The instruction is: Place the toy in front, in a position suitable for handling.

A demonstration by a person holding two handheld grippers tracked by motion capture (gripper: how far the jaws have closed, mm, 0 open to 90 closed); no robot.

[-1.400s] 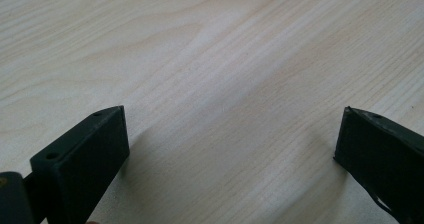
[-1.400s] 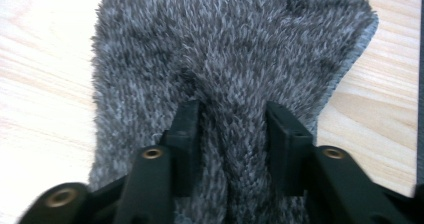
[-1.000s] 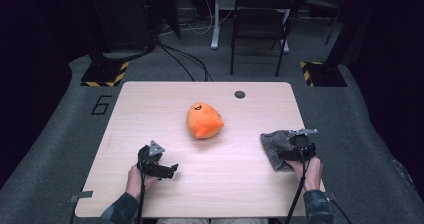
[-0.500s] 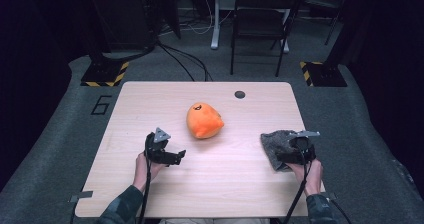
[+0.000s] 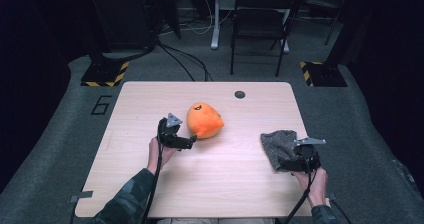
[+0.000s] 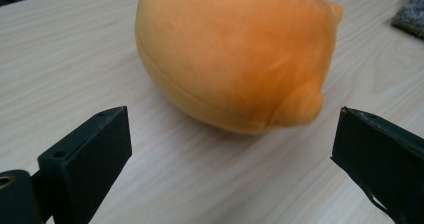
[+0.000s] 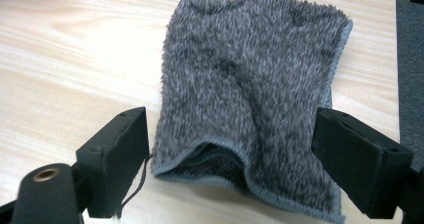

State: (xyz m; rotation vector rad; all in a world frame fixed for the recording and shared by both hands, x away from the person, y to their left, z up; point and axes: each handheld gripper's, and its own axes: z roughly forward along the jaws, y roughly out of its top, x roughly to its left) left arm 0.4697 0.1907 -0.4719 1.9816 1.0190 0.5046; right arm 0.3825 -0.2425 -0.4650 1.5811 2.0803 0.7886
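Observation:
An orange plush toy point(image 5: 205, 120) lies near the middle of the wooden table point(image 5: 225, 184). My left gripper point(image 5: 187, 143) sits just to the toy's near left and is open. In the left gripper view the plush toy point(image 6: 235, 54) lies just ahead of the wide-spread jaws of the left gripper point(image 6: 235, 149), untouched. A grey fuzzy cloth point(image 5: 279, 145) lies flat at the right side of the table. My right gripper point(image 5: 292, 161) is at the cloth's near edge. In the right gripper view the cloth point(image 7: 250, 84) has its near hem between the open jaws of the right gripper point(image 7: 230, 154).
A small black round disc point(image 5: 240, 94) sits near the table's far edge. Behind the table stand a dark chair point(image 5: 260, 24) and yellow-black striped stand bases point(image 5: 105, 74). Cables run over the grey floor. The cloth lies close to the table's right edge.
My left gripper has moved forward and to the right, from the near left of the table up to the orange plush toy. The right gripper has shifted only a little at the cloth.

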